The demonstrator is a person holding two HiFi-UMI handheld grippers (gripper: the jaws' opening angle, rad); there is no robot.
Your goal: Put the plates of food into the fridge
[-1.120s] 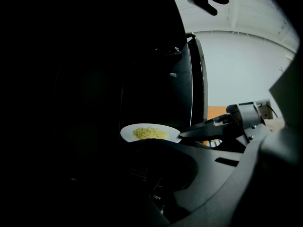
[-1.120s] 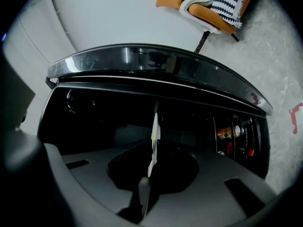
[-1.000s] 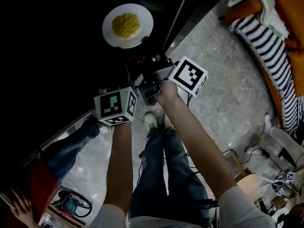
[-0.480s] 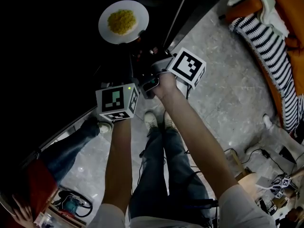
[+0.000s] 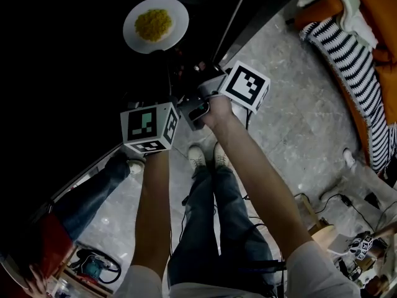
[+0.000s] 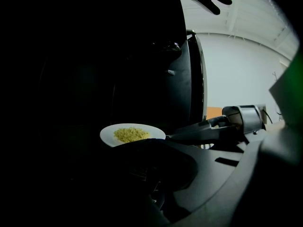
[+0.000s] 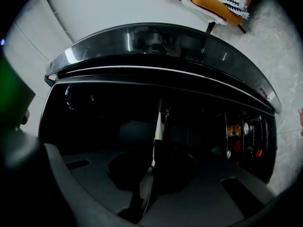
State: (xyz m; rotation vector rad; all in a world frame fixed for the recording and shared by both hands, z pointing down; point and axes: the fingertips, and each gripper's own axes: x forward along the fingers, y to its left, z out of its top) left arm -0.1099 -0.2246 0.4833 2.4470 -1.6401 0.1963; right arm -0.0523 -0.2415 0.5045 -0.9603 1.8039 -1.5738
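White plate of yellow food hangs before the dark fridge in the head view. In the left gripper view it sits level just past the left gripper, whose jaws are lost in shadow, so I cannot tell their state. In the right gripper view, the right gripper pinches the plate's rim, seen edge-on.

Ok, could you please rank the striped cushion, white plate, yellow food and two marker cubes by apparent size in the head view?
1. striped cushion
2. white plate, narrowly
3. left marker cube and right marker cube: alike; nearer the camera, so unsure against the plate
4. yellow food
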